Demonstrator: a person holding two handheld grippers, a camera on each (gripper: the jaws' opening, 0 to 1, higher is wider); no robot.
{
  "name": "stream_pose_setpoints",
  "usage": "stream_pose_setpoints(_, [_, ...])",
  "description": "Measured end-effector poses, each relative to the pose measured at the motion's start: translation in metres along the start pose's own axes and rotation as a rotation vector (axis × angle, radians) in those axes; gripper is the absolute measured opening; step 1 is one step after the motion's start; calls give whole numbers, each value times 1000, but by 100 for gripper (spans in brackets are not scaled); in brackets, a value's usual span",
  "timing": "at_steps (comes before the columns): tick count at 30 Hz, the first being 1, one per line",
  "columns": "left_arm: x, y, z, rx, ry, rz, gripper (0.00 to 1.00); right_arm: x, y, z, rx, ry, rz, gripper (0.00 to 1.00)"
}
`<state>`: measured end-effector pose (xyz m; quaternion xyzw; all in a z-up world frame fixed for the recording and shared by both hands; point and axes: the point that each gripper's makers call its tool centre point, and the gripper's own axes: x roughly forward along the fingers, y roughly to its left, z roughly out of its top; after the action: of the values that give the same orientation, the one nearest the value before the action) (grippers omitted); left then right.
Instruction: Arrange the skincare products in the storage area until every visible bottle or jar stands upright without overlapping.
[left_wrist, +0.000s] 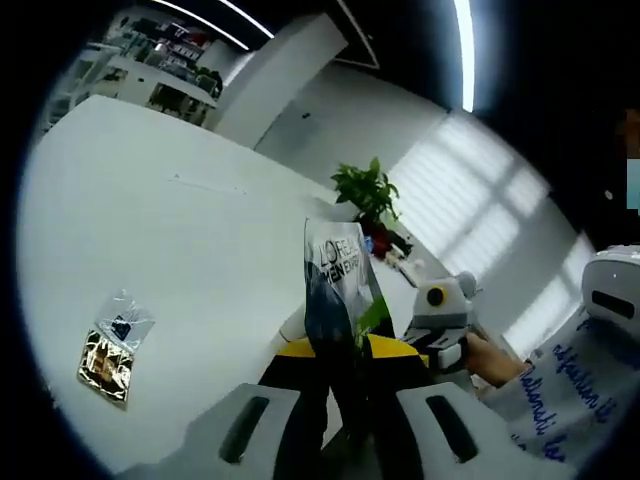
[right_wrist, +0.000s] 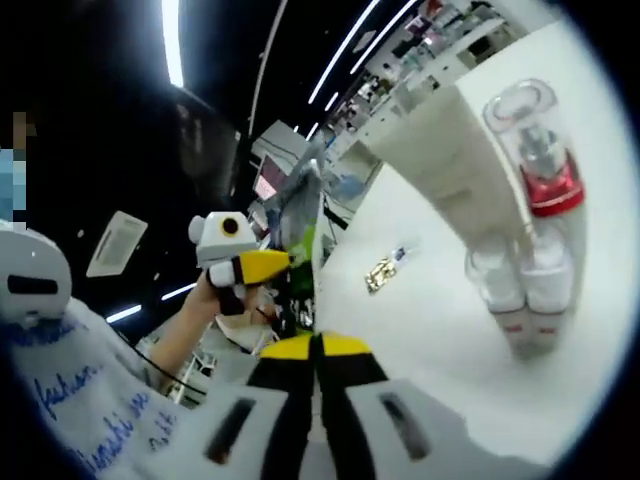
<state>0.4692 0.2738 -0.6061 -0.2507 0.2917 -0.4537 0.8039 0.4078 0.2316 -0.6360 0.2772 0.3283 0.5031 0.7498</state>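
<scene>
- Currently the left gripper (left_wrist: 345, 420) clamps a L'Oréal sachet (left_wrist: 340, 290) — long axis pointing up-frame, frame centre.
- Right gripper (right_wrist: 315, 400): jaws closed together, apparently nipping the sachet's edge — the bottles (right_wrist: 525, 270) lie right of frame, well apart.

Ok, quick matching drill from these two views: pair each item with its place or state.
Items:
1. L'Oreal sachet
2. small gold packet
3. red-collared pump bottle
4. potted plant

Places or states:
A. lying flat on the white table
B. at the table's far edge
C. pinched between gripper jaws
D. upright against the white box

Pairs: 1-C, 2-A, 3-D, 4-B
</scene>
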Motion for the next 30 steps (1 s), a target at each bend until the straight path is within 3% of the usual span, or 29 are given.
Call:
stream_pose_setpoints(3, [-3, 3, 16, -24, -51, -16, 11, -2, -5, -9, -38, 52, -31, 1])
stream_pose_setpoints(5, [-5, 8, 22, -27, -60, -2, 9, -3, -6, -10, -32, 53, -30, 1])
stream_pose_setpoints(9, [-1, 10, 23, -12, -37, 0, 7, -3, -7, -9, -22, 46, -32, 1])
stream_pose_setpoints(24, [18, 48, 10, 43, 69, 113, 0, 4, -17, -8, -40, 58, -62, 1])
stream_pose_setpoints(30, [29, 70, -4, 102, 150, 181, 0, 9, -24, -9, -76, 77, -99, 1])
